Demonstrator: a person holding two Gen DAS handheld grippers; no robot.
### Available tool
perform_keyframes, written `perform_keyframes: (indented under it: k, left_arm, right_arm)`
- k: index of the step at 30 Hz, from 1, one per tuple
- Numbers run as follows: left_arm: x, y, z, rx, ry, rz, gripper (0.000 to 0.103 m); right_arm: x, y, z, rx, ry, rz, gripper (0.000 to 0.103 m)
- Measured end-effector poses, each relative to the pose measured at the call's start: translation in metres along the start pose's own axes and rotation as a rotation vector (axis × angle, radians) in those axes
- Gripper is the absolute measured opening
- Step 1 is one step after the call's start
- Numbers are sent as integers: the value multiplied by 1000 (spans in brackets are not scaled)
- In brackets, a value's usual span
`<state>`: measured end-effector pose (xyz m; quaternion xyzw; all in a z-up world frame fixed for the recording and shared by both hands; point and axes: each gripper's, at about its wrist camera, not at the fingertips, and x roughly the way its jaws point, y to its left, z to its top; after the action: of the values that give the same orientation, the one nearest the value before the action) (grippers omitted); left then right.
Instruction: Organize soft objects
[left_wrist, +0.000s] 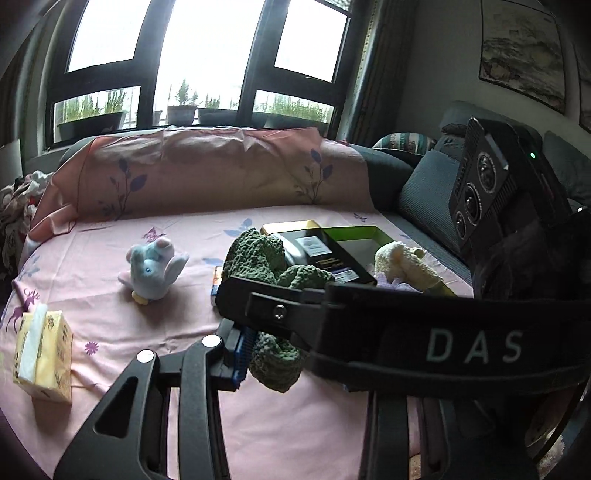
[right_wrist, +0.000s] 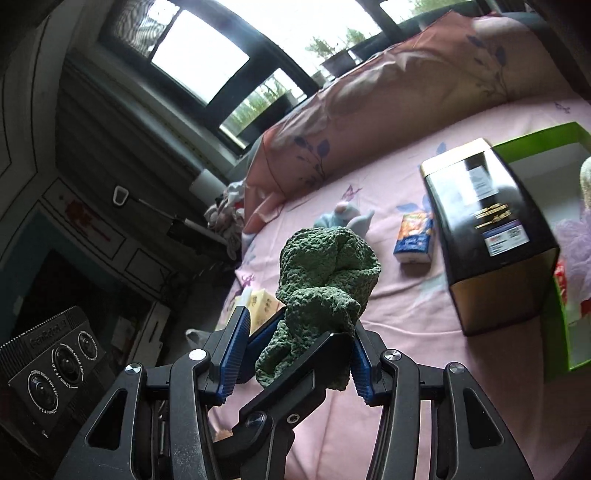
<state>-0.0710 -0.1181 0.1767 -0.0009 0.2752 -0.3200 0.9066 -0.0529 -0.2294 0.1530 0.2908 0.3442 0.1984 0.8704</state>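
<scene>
Both tools meet on the green knitted cloth (right_wrist: 325, 291) above the pink bed sheet (left_wrist: 122, 332): left tool (left_wrist: 266, 354) and right tool (right_wrist: 291, 358) each pinch it. Only the left view shows the yellow tissue pack (left_wrist: 44, 354) fully.

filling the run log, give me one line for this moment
left gripper: on green cloth | right gripper: around green cloth, grip unclear | green box: open

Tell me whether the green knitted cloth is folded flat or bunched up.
Bunched up. The green knitted cloth sits in crumpled lumps, clear of the pink sheet, between the right gripper fingers.
</scene>
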Motion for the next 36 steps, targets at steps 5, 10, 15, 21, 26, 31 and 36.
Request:
perform_keyframes:
  k: [5, 10, 15, 21, 26, 31, 36]
  left_arm:
    - [26, -53, 18, 103, -13, -111, 34]
    - [62, -98, 27, 177, 20, -226, 35]
    - [107, -122, 31, 138, 119, -298, 35]
    - [156, -146, 27, 128, 216, -298, 35]
    - [185, -158, 15, 110, 298, -295, 34]
    - [207, -166, 5, 115, 354, -273, 36]
    - [214, -165, 2, 106, 370, -221, 42]
  right_arm:
    - [-58, -39, 11, 91, -187, -25, 53]
    - [-102, -76, 10, 167, -351, -107, 53]
    - [-126, -117, 7, 252, -452, -154, 53]
    - [-134, -155, 7, 351, -473, -233, 53]
    - [-138, -185, 3, 455, -465, -287, 53]
    - [-143, -204, -4, 518, -445, -367, 53]
    - [-144, -211, -7, 550, -432, -417, 57]
